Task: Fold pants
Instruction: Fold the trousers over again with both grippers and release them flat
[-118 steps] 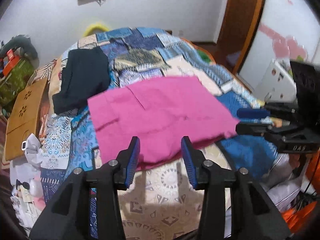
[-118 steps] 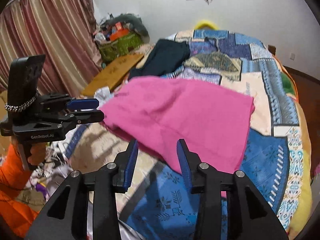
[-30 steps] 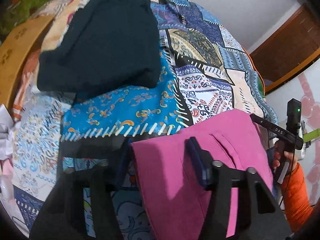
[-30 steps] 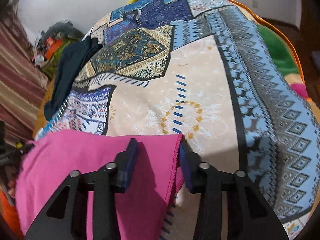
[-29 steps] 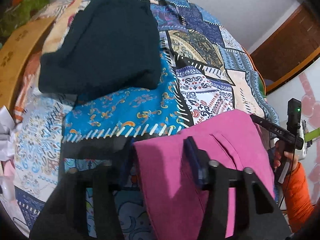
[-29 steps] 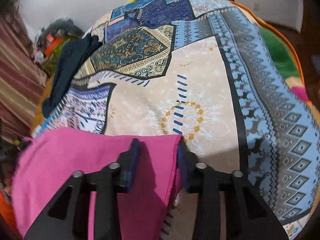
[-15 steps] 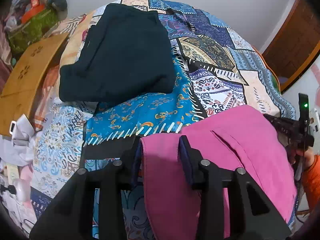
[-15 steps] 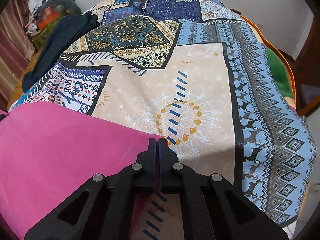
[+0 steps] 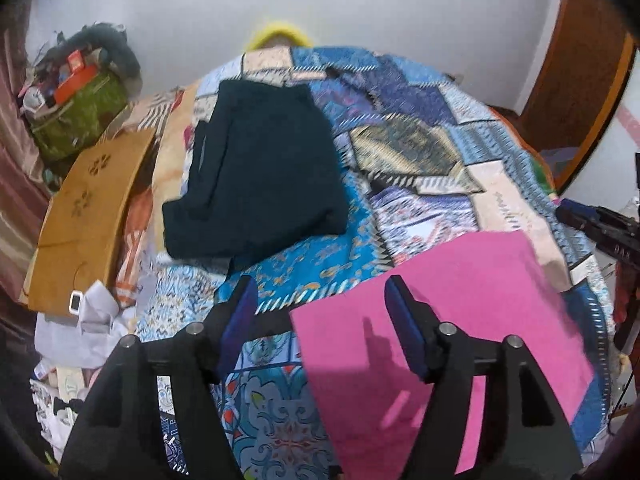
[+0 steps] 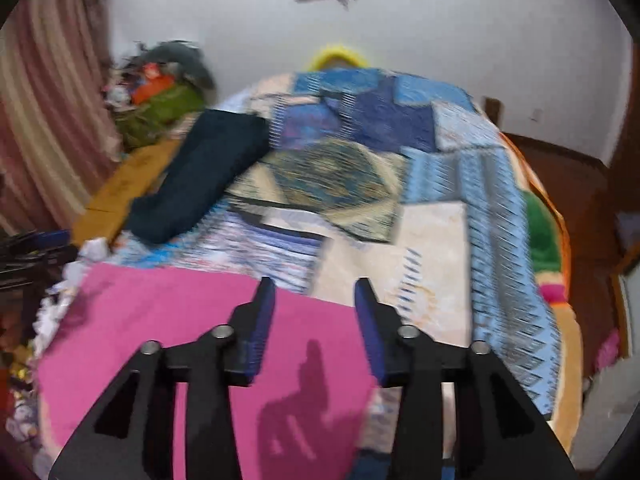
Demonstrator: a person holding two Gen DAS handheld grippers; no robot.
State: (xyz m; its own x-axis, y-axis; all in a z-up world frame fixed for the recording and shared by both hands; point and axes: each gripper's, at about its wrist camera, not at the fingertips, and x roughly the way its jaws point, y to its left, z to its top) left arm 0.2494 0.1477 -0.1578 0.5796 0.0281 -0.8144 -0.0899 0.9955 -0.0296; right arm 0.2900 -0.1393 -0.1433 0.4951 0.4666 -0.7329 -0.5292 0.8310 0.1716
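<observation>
Pink pants [image 9: 460, 320], folded into a flat rectangle, lie on the patchwork quilt [image 9: 420, 152] of the bed, directly beneath and ahead of both claws. Left claw [image 9: 320, 312]: fingers spread wide, nothing between them; its right finger hangs over the left part of the pants, its left finger over bare quilt, so the near left corner of the fabric falls in the gap. Right claw [image 10: 316, 312]: fingers likewise spread and empty, poised above the far edge of the pants [image 10: 160, 320], with the fabric extending to its left and cream quilt [image 10: 432, 240] ahead and to its right. Both claws cast shadows on the pink cloth. Beyond the left claw, ahead and slightly left, a folded dark garment [image 9: 256, 172] rests on the quilt, well apart from the pants. Further left of it, a wooden board [image 9: 88, 216] leans by the bed, with a green bag [image 9: 76, 120] behind it. The right-wrist view is motion-blurred.
</observation>
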